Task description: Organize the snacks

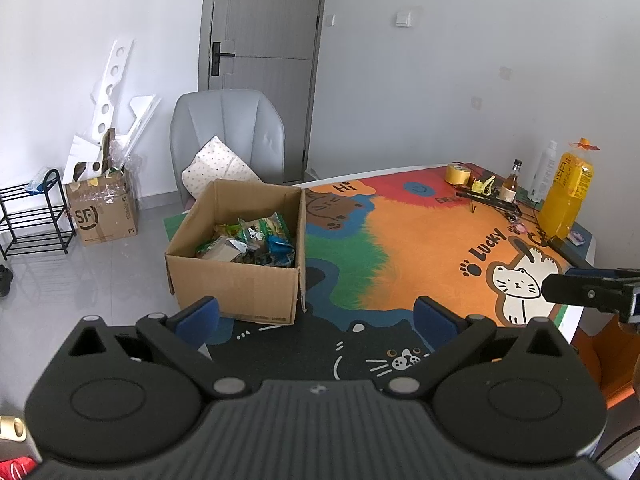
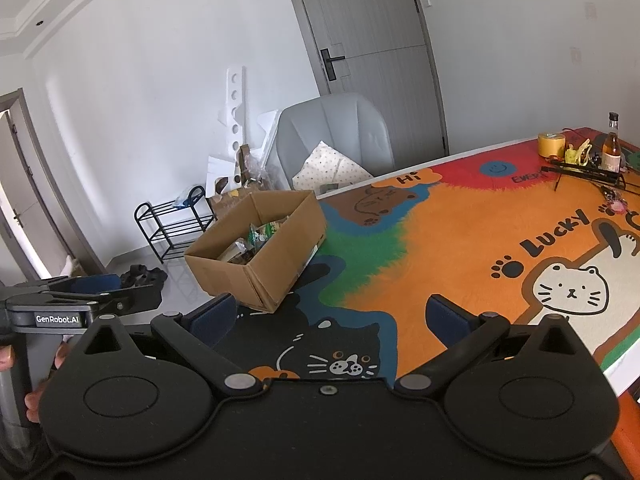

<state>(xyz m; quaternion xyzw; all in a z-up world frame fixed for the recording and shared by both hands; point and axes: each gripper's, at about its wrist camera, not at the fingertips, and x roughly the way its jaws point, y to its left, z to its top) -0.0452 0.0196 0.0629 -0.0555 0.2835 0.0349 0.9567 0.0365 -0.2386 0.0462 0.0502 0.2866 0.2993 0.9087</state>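
At the surface's left edge: cardboard box [image 1: 236,256], top open, partly overhanging the edge.
Snacks: green, blue and silvery packets [image 1: 256,240] piled inside the box.
Left tongs [image 1: 316,320]: spread wide, gripping nothing, above the black cat print at the near edge, just beside the box's near wall.
Right tongs [image 2: 332,320]: also spread wide and empty, above the same near edge, right of the box.
Surface [image 1: 420,248]: covered by a colourful cat-print mat.
Far right corner: yellow tape roll [image 1: 458,173], small brown bottle [image 1: 512,180], large orange bottle [image 1: 568,192], white bottle [image 1: 544,172].
Beyond the far edge: grey chair [image 1: 228,136].
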